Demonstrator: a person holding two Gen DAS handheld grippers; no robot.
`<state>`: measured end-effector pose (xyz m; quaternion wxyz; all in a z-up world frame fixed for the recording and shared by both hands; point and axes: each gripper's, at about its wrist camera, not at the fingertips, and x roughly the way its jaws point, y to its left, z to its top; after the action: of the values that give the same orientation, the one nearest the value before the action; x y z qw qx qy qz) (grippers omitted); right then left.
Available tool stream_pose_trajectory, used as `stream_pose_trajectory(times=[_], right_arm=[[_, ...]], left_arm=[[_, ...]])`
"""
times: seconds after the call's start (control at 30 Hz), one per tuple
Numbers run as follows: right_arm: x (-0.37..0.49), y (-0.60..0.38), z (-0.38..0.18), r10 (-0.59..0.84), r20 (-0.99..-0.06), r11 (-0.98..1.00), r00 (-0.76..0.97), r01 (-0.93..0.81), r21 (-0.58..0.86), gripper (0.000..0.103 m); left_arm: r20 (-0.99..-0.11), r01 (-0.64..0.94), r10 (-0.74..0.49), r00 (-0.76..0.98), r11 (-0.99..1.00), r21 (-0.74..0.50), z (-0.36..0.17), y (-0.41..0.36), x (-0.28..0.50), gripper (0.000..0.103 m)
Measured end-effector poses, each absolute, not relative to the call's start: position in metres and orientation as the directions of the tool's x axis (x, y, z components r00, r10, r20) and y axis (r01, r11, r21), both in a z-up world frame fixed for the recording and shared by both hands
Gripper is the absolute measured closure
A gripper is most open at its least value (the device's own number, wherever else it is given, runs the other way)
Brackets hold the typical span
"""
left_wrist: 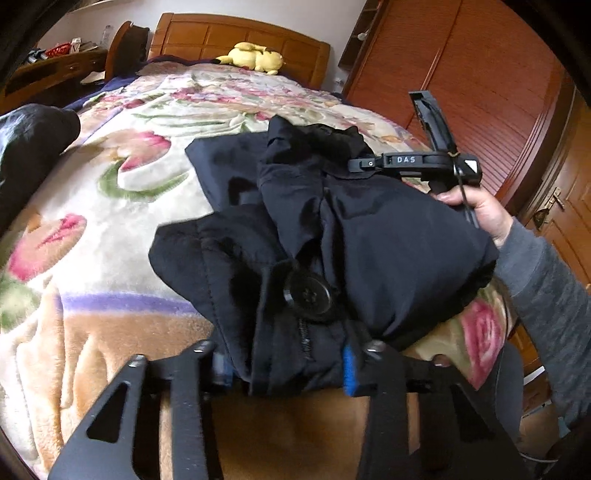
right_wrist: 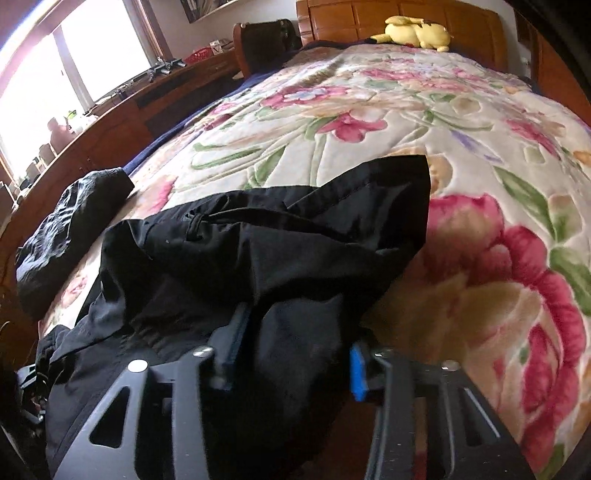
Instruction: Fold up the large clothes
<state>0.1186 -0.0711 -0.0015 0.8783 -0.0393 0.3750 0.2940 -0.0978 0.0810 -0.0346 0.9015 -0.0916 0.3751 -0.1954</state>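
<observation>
Black trousers [left_wrist: 369,229] with a large button [left_wrist: 308,295] and a zip lie bunched on the floral blanket [left_wrist: 110,229] of a bed. My left gripper [left_wrist: 284,369] is at the bottom of the left wrist view, its blue pads [left_wrist: 349,373] pressed on the waistband by the zip. In the right wrist view my right gripper [right_wrist: 295,362] is shut on another fold of the same trousers [right_wrist: 258,240]. On the right of the left wrist view a hand [left_wrist: 480,210] in a grey sleeve holds the right gripper's body [left_wrist: 410,162]; its fingertips are hidden behind the cloth.
A second dark garment [right_wrist: 70,229] lies crumpled at the bed's left edge. A yellow plush toy [right_wrist: 413,33] rests against the wooden headboard [left_wrist: 240,37]. A wooden wardrobe [left_wrist: 461,74] stands to the right, and a cluttered desk [right_wrist: 110,122] under the window to the left.
</observation>
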Motion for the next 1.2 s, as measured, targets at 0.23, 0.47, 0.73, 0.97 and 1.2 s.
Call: stream_pose_trajectory(times=[0.23,0.47,0.73,0.97,1.2], right_arm=[[0.075,-0.065,0.036,0.447,-0.562,0.846,0.696,-0.534,0.012,0.084],[0.044,-0.055,0.086,0.453,-0.474,0.838,0.755,-0.542,-0.062,0.085],[0.029,0.001,0.13,0.5,-0.411,0.809,0.762,-0.581,-0.093,0.085],[0.024,0.111,0.171,0.576,-0.366,0.748,0.731,-0.652,-0.123,0.086],[0.015,0.242,0.157,0.678,-0.387,0.652,0.625,-0.754,-0.075,0.086]], left_arm=[[-0.565,0.316,-0.451,0.691,0.891,-0.325,-0.013,0.086,-0.112,0.085],[-0.467,0.328,-0.439,0.768,0.895,-0.302,0.026,0.105,-0.124,0.086],[-0.433,0.278,-0.316,0.844,0.949,-0.151,0.084,0.172,-0.124,0.086],[-0.441,0.088,-0.069,0.895,0.996,0.022,0.119,0.266,-0.132,0.086],[-0.474,-0.163,0.198,0.858,0.98,0.114,0.105,0.381,-0.145,0.086]])
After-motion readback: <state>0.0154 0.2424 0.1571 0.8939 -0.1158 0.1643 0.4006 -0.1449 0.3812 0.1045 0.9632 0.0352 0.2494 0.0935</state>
